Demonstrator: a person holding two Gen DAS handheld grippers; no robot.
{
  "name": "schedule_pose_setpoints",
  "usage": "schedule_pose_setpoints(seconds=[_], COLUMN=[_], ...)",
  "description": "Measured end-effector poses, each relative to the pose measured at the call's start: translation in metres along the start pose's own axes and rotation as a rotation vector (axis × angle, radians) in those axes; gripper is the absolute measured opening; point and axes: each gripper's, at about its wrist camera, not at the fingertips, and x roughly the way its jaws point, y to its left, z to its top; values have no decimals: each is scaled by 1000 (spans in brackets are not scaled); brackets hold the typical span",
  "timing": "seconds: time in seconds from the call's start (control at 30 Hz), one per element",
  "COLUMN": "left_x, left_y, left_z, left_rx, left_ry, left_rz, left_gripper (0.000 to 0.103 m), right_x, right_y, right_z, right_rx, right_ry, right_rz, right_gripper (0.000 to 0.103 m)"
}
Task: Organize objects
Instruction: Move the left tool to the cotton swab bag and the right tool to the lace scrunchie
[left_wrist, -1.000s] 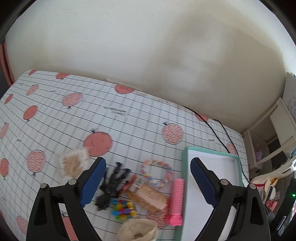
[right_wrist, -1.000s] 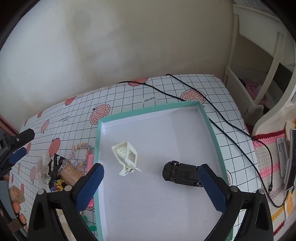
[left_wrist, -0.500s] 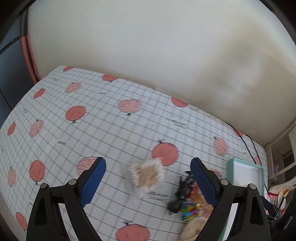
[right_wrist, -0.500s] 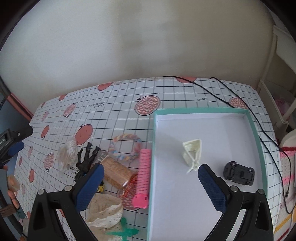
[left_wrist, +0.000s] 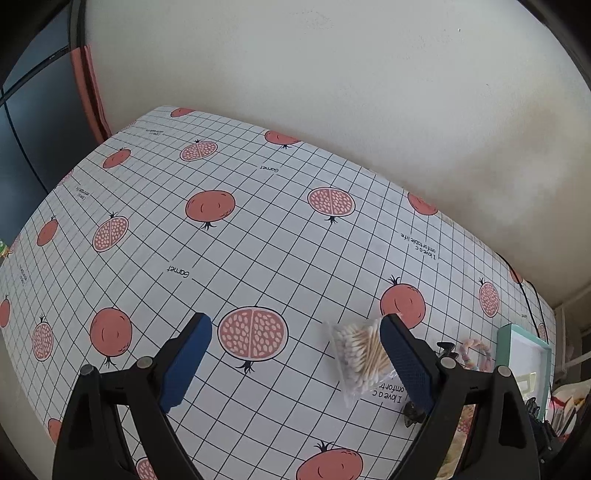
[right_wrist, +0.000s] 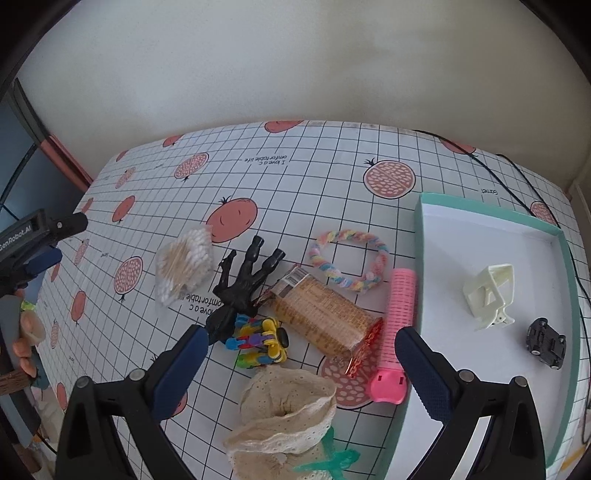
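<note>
The left gripper (left_wrist: 295, 358) has its blue ribbed fingers (left_wrist: 186, 363) spread wide and holds nothing; its right finger overlaps the edge of the bag of cotton swabs (left_wrist: 360, 354) in the view, though whether it touches the bag cannot be told. The right gripper (right_wrist: 295, 369) is likewise wide apart and empty, hanging above the clutter on the desk (right_wrist: 314, 177), which wears a glossy white grid cloth printed with pomegranates. Taking the pink ridged hair roller (right_wrist: 397, 325) as landmark: just to its right stands the teal-rimmed, white-floored tray (right_wrist: 419, 236), holding a cream plastic clip (right_wrist: 487, 295) and a small black toy car (right_wrist: 546, 341). Touching the roller's left side lies a clear-wrapped pack of golden waffle-textured biscuits (right_wrist: 325, 314); above it a pastel twisted rope ring (right_wrist: 349, 260). Further left are a glossy black toy horse (right_wrist: 243, 284), a multicoloured block toy (right_wrist: 260, 341) and the crinkly clear swab bag (right_wrist: 184, 264). Below and left of the roller sits a cream lace pouch (right_wrist: 284, 413) with a teal bow (right_wrist: 328, 461).
</note>
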Motion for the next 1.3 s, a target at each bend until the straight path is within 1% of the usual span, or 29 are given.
schedule_pose_setpoints(seconds=[0.13,0.23,0.37,0.47,0.63,0.8,0.93,0.97,1.03,1.23,1.3], left_x=[5,13,20,22,20,22,25,25,23,15,15], left_y=[-11,-21,-33,-37,-37,-42,-48,-50,-56,-75,-81], left_z=[-3,-5,-9,-10,-11,-12,-16,-17,-20,-33,-37], left_rx=[47,83,124,138,138,148,155,162,177,249,266], left_ry=[15,43,62,66,60,69,85,89,95,115,125], left_rz=[0,5,10,16,18,22,15,14,16,32,27], left_gripper=[93,93,93,93,93,93,93,93,93,93,93], right_x=[14,22,27,32,41,32,19,16,7,-15,-19], right_y=[4,8,14,17,18,11,2,0,-6,-22,-27], right_z=[-7,-14,-23,-32,-45,-46,-44,-42,-41,-48,-47], right_rx=[-19,-37,-71,-98,-135,-141,-143,-142,-134,-124,-111], right_ry=[52,88,132,175,232,224,200,194,183,167,165], right_rz=[-18,-11,5,20,3,-4,-20,-25,-36,-53,-54], right_gripper=[102,102,102,102,102,102,102,101,96,95,93])
